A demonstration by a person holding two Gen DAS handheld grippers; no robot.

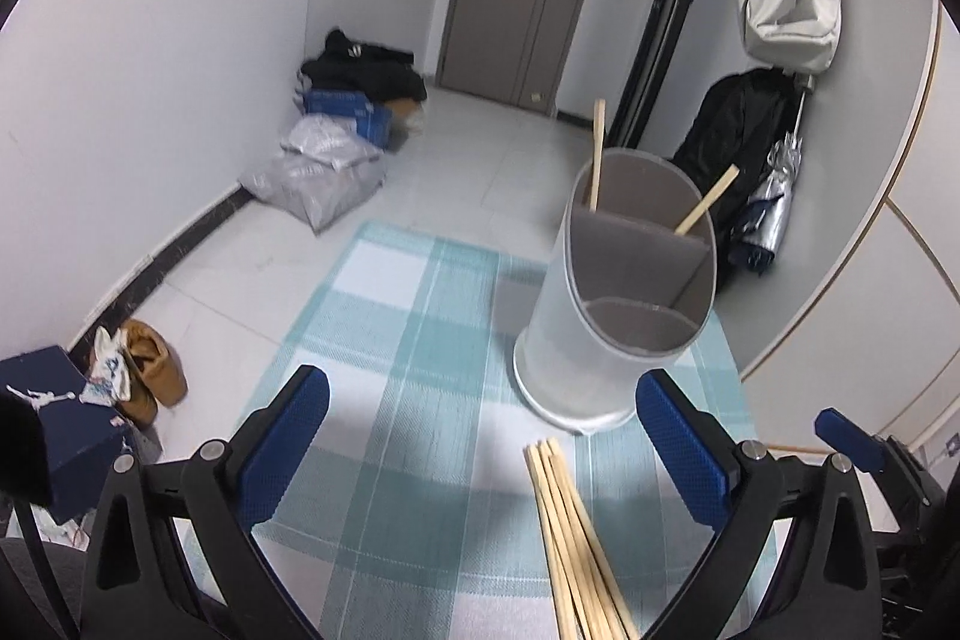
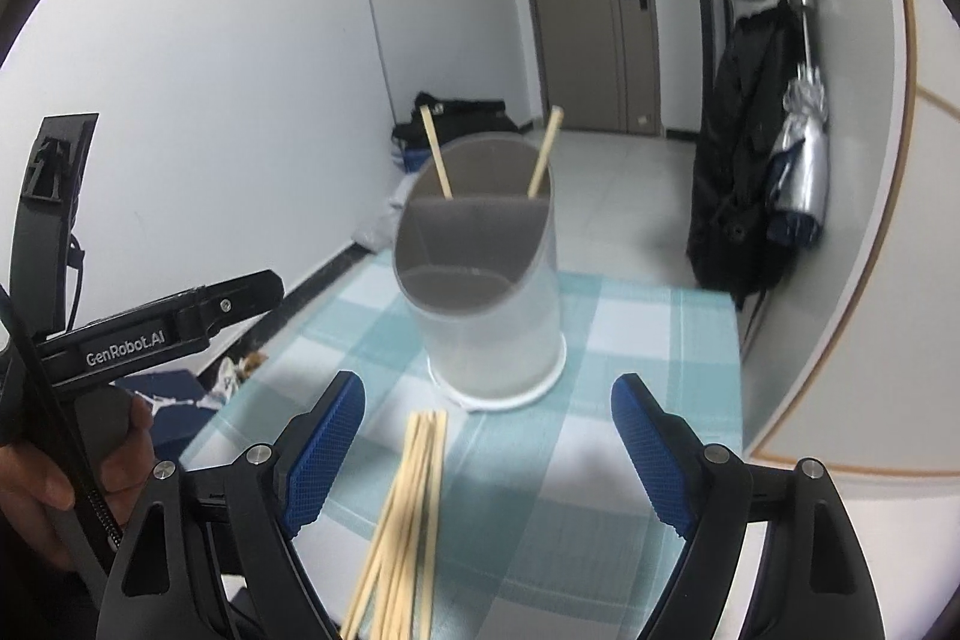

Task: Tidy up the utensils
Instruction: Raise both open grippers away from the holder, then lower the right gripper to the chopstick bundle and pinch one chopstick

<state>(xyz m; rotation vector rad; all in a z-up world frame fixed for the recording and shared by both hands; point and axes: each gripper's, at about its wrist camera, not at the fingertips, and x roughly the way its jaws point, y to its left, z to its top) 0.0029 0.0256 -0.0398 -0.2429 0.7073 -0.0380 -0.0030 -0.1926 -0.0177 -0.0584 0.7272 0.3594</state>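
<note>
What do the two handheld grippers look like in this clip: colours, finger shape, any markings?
Both the left gripper and right gripper have black angular frames with silver pivot bolts and blue, grid-textured pads. Seen from the right wrist, the left gripper's body reads "GenRobot.AI" in white lettering.

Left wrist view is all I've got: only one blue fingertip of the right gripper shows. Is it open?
Observer: Yes. The right gripper stands wide open, and its blue pads press on nothing.
Operator: Where's the chopstick bundle relative to it?
Observer: The bundle of pale wooden chopsticks lies on the teal checked cloth between its fingers, nearer the one on the picture's left, untouched.
Operator: Anything of my own side visible from there?
Observer: A hand at the picture's left edge grips the black handle of the left gripper.
</note>
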